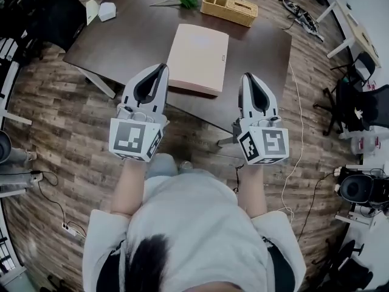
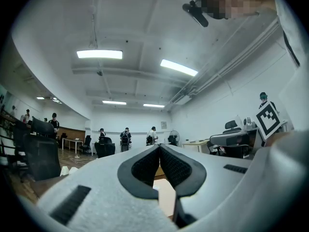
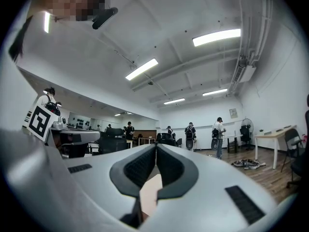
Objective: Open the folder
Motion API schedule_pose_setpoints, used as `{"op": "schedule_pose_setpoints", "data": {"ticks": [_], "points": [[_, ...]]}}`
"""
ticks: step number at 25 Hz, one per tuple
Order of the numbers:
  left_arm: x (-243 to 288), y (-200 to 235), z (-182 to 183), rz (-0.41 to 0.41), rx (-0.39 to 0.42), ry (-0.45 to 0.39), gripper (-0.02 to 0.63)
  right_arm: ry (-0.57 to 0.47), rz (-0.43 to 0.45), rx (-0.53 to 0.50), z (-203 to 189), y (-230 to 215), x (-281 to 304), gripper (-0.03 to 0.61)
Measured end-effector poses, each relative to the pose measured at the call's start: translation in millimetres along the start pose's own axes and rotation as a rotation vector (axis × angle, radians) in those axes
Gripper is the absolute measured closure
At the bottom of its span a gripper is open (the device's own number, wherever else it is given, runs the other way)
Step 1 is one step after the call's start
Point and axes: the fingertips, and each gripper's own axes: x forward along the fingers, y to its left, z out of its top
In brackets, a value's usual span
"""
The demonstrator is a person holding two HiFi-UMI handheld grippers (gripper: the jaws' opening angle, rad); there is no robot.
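Task not begun: pink folder (image 1: 197, 58) lies shut, flat on desk (image 1: 134, 23). Your left hand-held gripper (image 1: 162, 67) and right hand-held gripper (image 1: 248, 76) flank folder's near corners, jaws pressed together, holding nothing. Opening wholly ahead.

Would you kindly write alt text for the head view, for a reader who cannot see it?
A closed pink folder lies on a dark table; the left gripper and right gripper, both shut and empty, flank its near end.
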Motion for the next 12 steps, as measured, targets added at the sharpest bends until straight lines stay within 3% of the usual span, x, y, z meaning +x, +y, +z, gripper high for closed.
{"op": "schedule_pose_setpoints", "data": {"ticks": [12], "points": [[53, 36, -26, -0.044, 0.005, 0.031, 0.606, 0.032, -0.020, 0.010, -24, -12, 62, 0.566]]}}
